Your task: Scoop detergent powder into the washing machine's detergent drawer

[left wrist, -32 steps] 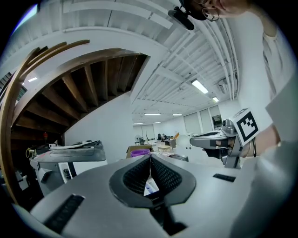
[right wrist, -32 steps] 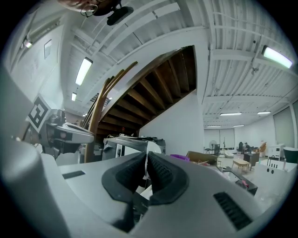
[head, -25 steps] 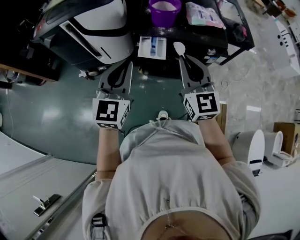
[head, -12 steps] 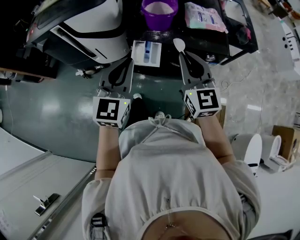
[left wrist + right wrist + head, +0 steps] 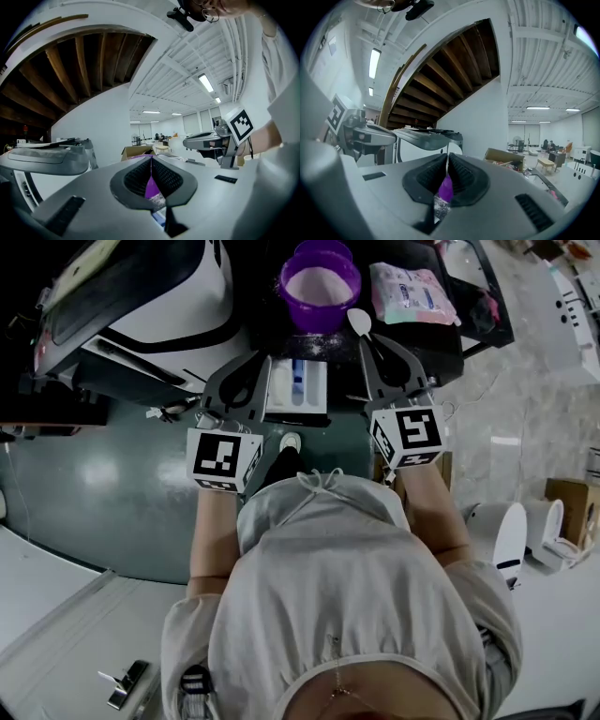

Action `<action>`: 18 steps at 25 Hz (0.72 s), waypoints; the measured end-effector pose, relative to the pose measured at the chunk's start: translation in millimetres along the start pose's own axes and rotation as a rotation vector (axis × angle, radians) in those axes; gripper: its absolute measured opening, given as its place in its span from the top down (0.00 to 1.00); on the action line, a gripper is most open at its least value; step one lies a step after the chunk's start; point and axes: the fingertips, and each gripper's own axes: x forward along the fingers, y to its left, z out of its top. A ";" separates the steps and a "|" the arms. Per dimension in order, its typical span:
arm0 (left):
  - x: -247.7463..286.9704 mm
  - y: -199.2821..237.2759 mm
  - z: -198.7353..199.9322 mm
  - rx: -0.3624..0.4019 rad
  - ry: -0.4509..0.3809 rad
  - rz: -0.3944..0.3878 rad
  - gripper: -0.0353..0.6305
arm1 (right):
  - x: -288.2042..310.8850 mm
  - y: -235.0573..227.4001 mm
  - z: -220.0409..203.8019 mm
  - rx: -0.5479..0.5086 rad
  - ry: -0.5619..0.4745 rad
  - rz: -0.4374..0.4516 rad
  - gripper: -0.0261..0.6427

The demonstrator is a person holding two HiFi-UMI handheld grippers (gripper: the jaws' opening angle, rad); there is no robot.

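Powder, pale and heaped, lies in the purple tub at the far middle of the dark table. We see the detergent drawer just on the near side of that tub, lying flat between our two tools, its compartments facing up and a blue part in its middle. The washing machine stands to the far left, white with a dark band, and a pink packet lies to the right of the tub.

Our left gripper sits just left of the drawer, its jaws pressed together with nothing between them; through the slit below the tips we glimpse only purple from the tub beyond. Our right gripper sits just right of the drawer and pinches the handle of a white spoon, which shows in its own view as a thin pale edge rising from the closed tips. The spoon's bowl points away from us, close beside the tub's right rim. We cannot tell whether the bowl carries any powder. Some pale specks dust the table between tub and drawer.
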 end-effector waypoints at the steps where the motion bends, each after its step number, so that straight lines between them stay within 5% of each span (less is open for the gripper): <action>1: 8.6 7.8 -0.9 0.001 0.002 -0.011 0.91 | 11.9 -3.3 -0.1 -0.010 0.012 -0.002 0.94; 11: 76.5 69.6 -7.2 0.008 -0.005 -0.104 0.91 | 121.5 -35.2 -22.0 -0.142 0.241 0.019 0.94; 18: 100.9 85.9 -16.7 -0.015 -0.005 -0.136 0.91 | 169.1 -40.1 -51.9 -0.215 0.484 0.127 0.94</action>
